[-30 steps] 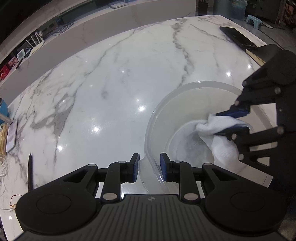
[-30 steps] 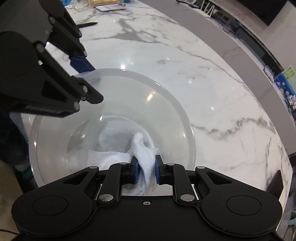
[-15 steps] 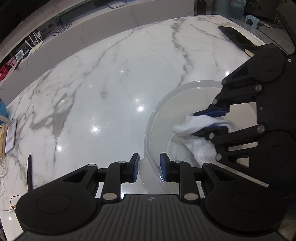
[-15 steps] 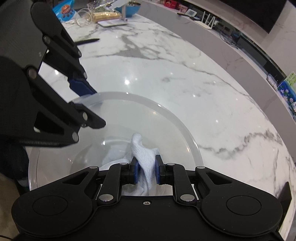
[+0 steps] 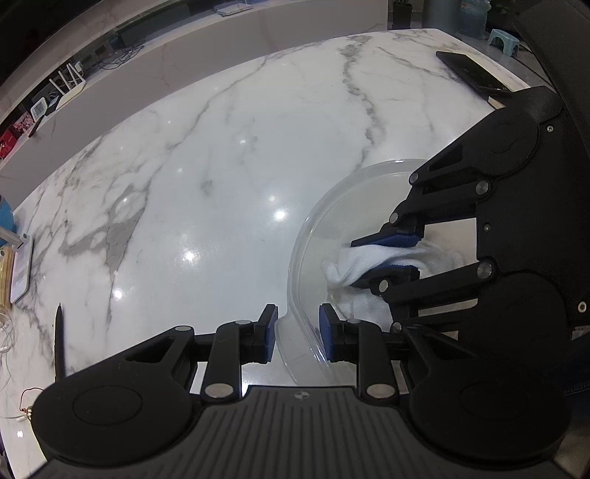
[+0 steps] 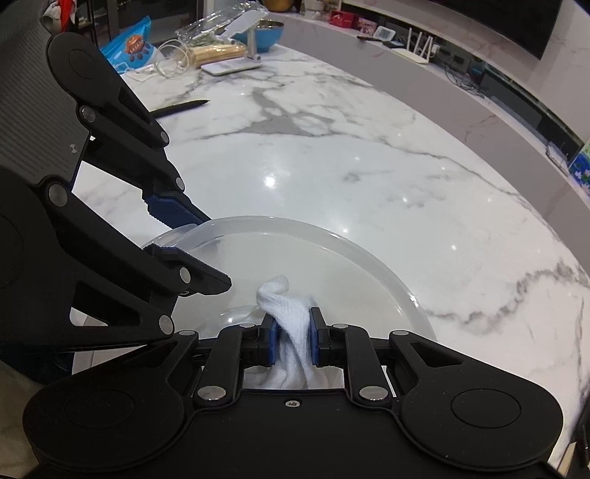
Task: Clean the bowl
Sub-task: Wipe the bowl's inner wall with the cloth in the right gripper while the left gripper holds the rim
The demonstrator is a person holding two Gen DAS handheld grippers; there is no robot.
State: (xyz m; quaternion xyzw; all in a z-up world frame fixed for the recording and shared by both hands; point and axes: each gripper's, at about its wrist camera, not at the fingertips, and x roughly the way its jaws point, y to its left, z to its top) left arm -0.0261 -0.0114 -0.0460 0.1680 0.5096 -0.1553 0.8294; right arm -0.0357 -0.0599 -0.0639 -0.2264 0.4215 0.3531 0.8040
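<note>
A clear plastic bowl (image 5: 354, 199) sits on the white marble counter (image 5: 221, 184). My left gripper (image 5: 298, 333) is shut on the bowl's near rim, one blue pad outside and one inside the wall. My right gripper (image 6: 293, 337) is shut on a white cloth (image 6: 291, 328), and it reaches into the bowl (image 6: 350, 258) from the right in the left wrist view. There the cloth (image 5: 354, 263) presses against the inner wall on the bowl's left side. In the right wrist view the left gripper (image 6: 184, 235) clamps the rim at the left.
A black pen (image 5: 59, 339) and a white phone stand (image 5: 20, 272) lie at the counter's left edge. A dark phone (image 5: 472, 73) lies far right. In the right wrist view a blue bowl (image 6: 265, 35), snack bag (image 6: 129, 46), cables and the pen (image 6: 180, 107) crowd the far corner.
The right gripper has slid the cloth across the bowl's inside toward the left wall and tipped up, so its camera sees more of the counter. The left gripper has kept still on the rim.
</note>
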